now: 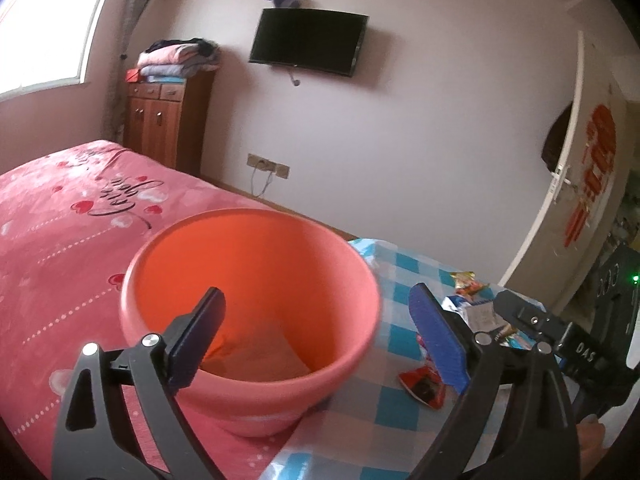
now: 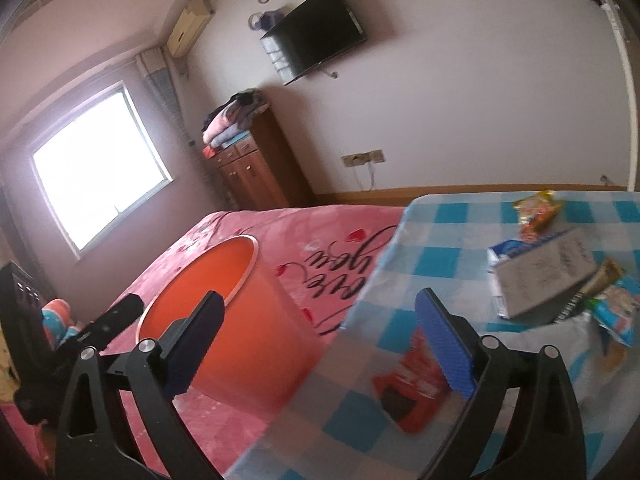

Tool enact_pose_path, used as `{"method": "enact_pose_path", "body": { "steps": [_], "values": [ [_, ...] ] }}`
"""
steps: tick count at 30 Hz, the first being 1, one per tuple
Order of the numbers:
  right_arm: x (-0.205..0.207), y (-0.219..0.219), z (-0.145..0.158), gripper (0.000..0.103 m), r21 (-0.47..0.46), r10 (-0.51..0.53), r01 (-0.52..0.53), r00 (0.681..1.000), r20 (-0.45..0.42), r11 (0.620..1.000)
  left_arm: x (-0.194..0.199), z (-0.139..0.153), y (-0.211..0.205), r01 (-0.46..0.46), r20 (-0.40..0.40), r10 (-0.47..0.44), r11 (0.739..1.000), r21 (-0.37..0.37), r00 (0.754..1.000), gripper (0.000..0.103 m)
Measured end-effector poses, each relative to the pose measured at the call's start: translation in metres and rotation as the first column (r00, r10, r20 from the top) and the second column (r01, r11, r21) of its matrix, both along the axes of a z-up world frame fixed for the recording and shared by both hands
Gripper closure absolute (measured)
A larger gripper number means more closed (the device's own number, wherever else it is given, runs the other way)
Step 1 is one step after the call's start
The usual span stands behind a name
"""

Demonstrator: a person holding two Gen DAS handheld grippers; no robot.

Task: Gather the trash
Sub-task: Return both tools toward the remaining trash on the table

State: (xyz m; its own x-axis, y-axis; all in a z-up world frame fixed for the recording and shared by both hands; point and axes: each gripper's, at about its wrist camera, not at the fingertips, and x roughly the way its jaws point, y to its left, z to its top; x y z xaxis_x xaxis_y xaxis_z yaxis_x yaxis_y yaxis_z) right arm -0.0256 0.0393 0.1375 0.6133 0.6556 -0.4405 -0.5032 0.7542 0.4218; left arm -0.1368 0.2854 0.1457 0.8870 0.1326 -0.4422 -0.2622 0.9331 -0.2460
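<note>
the left gripper (image 1: 316,328) fills the lower part of its frame with its jaws spread wide and nothing held; the orange bucket (image 1: 256,280) sits between and beyond the blue pads, touching neither. the bucket rests on the pink bedspread (image 1: 60,208) at centre frame, just beside the edge of the blue-and-white checked cloth (image 1: 400,276). black script on the bedspread at left looks like "love you", upside down.

on the cloth at lower right lies a red wrapper (image 1: 424,384), its print too blurred to read. further right, partly hidden, are a yellow-orange snack packet (image 1: 466,282) and a white-and-blue carton (image 1: 480,312); their writing is too small to read. at the right edge the other tool's black body shows the letters "das".

the right gripper (image 2: 320,344) is likewise wide open and empty, low in its frame, with the red wrapper (image 2: 408,384) just behind its right pad. a wall tv (image 1: 308,42) hangs at upper centre, and a red paper decoration (image 1: 596,160) is on the door at right.
</note>
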Motion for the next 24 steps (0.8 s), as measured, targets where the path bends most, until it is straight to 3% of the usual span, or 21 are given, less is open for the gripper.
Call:
{"method": "enact_pose_path", "body": {
  "steps": [14, 24],
  "values": [
    [-0.025, -0.08, -0.017, 0.007, -0.027, -0.163, 0.167, 0.98, 0.116, 0.986, 0.004, -0.009, -0.069, 0.131, -0.052, -0.13, 0.991, 0.026, 0.99, 0.01],
    [-0.026, -0.122, -0.025, 0.005, 0.015, -0.222, 0.222, 0.969, 0.107, 0.975, 0.013, -0.018, -0.108, 0.189, -0.115, -0.182, 0.981, 0.049, 0.976, 0.01]
  ]
}}
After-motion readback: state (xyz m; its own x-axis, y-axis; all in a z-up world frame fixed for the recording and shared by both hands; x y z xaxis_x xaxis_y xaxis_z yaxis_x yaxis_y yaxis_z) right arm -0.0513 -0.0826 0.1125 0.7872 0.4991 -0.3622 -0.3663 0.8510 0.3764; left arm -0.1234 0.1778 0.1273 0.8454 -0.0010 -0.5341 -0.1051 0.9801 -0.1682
